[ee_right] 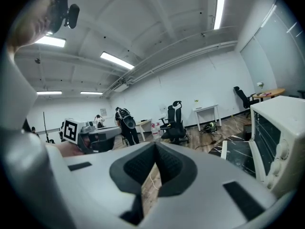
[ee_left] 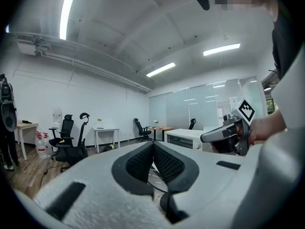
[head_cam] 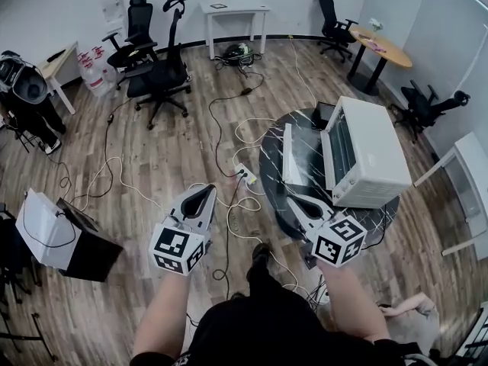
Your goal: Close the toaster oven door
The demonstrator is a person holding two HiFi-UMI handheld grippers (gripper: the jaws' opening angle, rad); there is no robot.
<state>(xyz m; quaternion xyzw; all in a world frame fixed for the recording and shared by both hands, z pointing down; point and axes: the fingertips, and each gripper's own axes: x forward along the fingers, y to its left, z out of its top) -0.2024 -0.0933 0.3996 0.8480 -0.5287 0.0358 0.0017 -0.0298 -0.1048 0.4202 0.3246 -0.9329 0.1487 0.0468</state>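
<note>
A wood-plank floor (head_cam: 152, 151) strewn with cables (head_cam: 229, 105) fills the office, where a round dark table (head_cam: 268, 175) at right carries the white toaster oven (head_cam: 374, 155), its glass door (head_cam: 301, 155) dropped open and lying flat toward the left. The head view alone shows that layout from above, along with black office chairs (head_cam: 156, 71) and a white desk (head_cam: 235, 10) at the far wall. The left gripper (head_cam: 209, 189) hangs over the floor left of the table, jaws pressed together on nothing. The right gripper (head_cam: 293, 199) is at the table's near edge, apart from the door, its jaws likewise closed and empty. The right gripper view adds what the overhead angle hides: the oven's front with the control knobs (ee_right: 281, 154) at right, and the left gripper at its left edge. The left gripper view adds a glass partition (ee_left: 200, 109) behind the oven at the far right. Each marker cube (head_cam: 177, 248) bears black-and-white square patterns. Red labels on the water bottles (head_cam: 93, 71) at far left are too small to read.
</note>
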